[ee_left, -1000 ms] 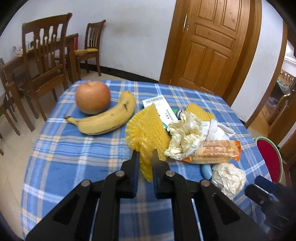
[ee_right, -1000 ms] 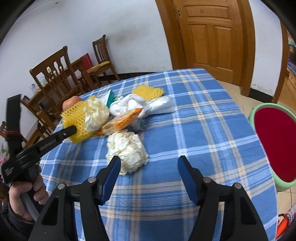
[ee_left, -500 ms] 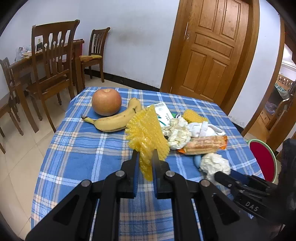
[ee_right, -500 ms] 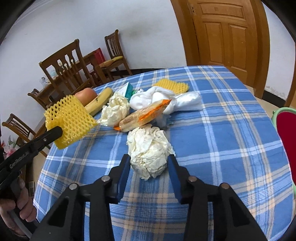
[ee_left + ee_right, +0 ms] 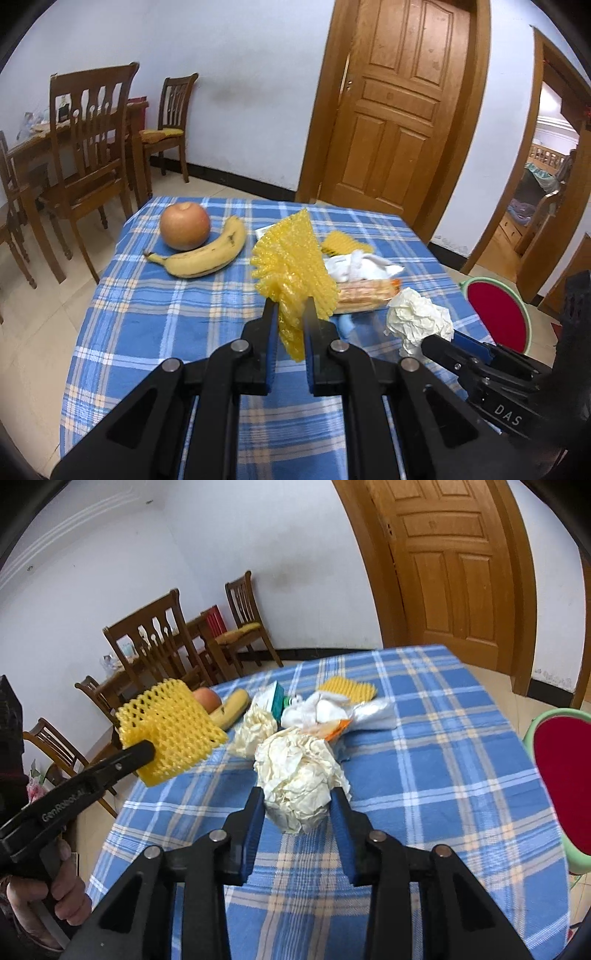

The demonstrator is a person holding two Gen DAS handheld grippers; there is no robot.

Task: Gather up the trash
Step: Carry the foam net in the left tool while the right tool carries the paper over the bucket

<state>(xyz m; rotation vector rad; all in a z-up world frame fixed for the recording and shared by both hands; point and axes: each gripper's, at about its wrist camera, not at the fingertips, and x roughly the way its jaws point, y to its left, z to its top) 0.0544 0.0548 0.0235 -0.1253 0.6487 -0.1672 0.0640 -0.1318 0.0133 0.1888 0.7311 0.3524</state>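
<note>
My left gripper point(image 5: 290, 314) is shut on a yellow foam fruit net point(image 5: 291, 258), held up above the blue checked tablecloth point(image 5: 159, 317). In the right wrist view the same net point(image 5: 171, 723) hangs at the left gripper's tip point(image 5: 144, 749), with a hand on the handle. My right gripper point(image 5: 297, 797) has a crumpled cream paper ball point(image 5: 299, 771) between its jaws. They are closing, the pads press its sides, and it sits off the cloth. The left wrist view shows that ball point(image 5: 417, 317) at the right gripper's tip point(image 5: 428, 341).
On the table lie an apple point(image 5: 184, 227), a banana point(image 5: 207, 254), an orange snack wrapper point(image 5: 365, 290), a white bag point(image 5: 332, 709), a second yellow net point(image 5: 349, 688), another paper wad point(image 5: 255, 727) and a carton point(image 5: 275, 699). A red stool point(image 5: 565, 775) stands at the right, wooden chairs at the left.
The right gripper moved in around the paper ball, closed on it and raised it. The left gripper rose and drew back with the yellow net.
</note>
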